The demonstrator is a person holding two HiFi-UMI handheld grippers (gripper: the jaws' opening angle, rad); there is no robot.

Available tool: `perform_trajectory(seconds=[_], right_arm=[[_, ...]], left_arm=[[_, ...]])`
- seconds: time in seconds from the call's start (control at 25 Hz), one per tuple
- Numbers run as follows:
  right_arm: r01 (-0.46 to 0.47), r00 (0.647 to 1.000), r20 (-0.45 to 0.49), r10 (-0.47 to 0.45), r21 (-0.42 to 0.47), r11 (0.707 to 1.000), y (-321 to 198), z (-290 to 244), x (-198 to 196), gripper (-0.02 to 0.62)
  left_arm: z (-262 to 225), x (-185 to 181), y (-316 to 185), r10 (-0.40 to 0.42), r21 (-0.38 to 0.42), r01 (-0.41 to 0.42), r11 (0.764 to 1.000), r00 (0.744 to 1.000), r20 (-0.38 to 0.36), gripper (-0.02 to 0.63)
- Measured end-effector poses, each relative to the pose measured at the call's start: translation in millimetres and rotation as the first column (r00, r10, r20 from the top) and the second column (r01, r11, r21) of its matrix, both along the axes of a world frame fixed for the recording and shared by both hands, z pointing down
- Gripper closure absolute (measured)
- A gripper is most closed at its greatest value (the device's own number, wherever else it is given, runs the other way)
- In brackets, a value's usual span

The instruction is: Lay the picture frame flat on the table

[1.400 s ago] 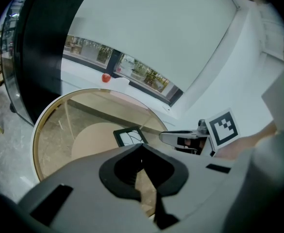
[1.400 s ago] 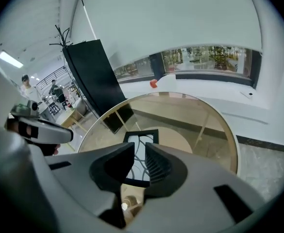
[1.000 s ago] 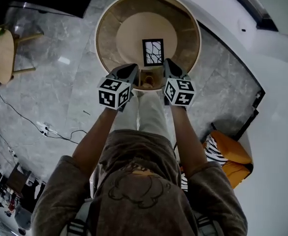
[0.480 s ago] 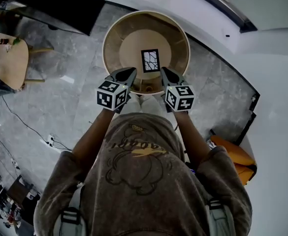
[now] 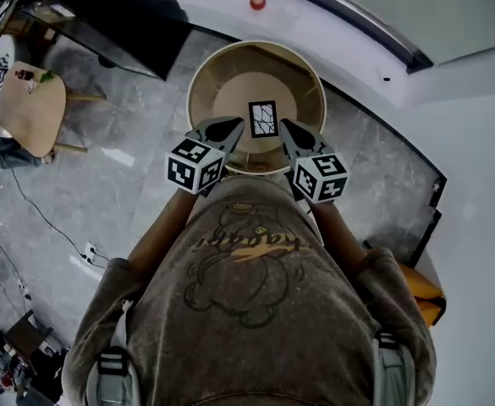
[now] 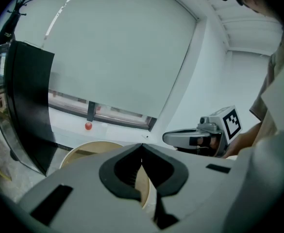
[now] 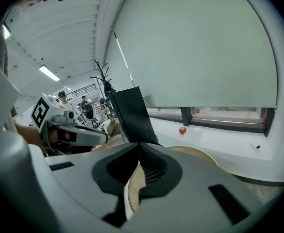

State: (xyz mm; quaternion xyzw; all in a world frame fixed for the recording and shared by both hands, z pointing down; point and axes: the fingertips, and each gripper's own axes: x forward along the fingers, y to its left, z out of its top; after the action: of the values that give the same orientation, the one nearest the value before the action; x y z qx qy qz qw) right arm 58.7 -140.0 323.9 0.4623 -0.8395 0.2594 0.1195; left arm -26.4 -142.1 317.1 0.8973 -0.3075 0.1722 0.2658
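Note:
The picture frame (image 5: pixel 262 117), black-edged with a white cracked pattern, seems to lie flat in the middle of the round wooden table (image 5: pixel 209 74). My left gripper (image 5: pixel 236 123) hangs shut and empty above the table's near rim, left of the frame. The right gripper (image 5: pixel 286 124) hangs likewise, just right of the frame. In the left gripper view the jaws (image 6: pixel 142 147) meet with nothing between them, and the right gripper (image 6: pixel 200 137) shows beyond. The right gripper view shows its own jaws (image 7: pixel 141 147) closed and the left gripper (image 7: pixel 71 132) off to the side. The frame is hidden in both gripper views.
A red ball (image 5: pixel 257 2) sits on the white sill behind the table. A tall black panel (image 5: pixel 120 24) stands at the back left. A small wooden table (image 5: pixel 31 108) is at far left, cables (image 5: pixel 27 218) trail on the floor, and an orange bag (image 5: pixel 425 290) lies at right.
Both grippers have risen away from the table, still shut and side by side. The table and frame look smaller and farther below. The frame has not moved.

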Motion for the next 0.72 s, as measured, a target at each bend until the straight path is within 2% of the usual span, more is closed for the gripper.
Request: perform_trajectory(seconds=[0.28,0.72], right_arm=[[0.037,0.999,0.030,-0.039,0.048,0.998,14.9,-36.1,-7.1,0.572],[0.078,0.997,0.004,-0.078,0.073,0.994,19.9,-45.7,-12.5,0.572]], left_arm=[[-37.4,-5.7,9.1,-0.008,0.099,0.010,0.995,1.000,-0.019,0.589],[-41.7,-6.2,11.7,-0.042,0.116,0.046,0.992,0.998,-0.040,0.589]])
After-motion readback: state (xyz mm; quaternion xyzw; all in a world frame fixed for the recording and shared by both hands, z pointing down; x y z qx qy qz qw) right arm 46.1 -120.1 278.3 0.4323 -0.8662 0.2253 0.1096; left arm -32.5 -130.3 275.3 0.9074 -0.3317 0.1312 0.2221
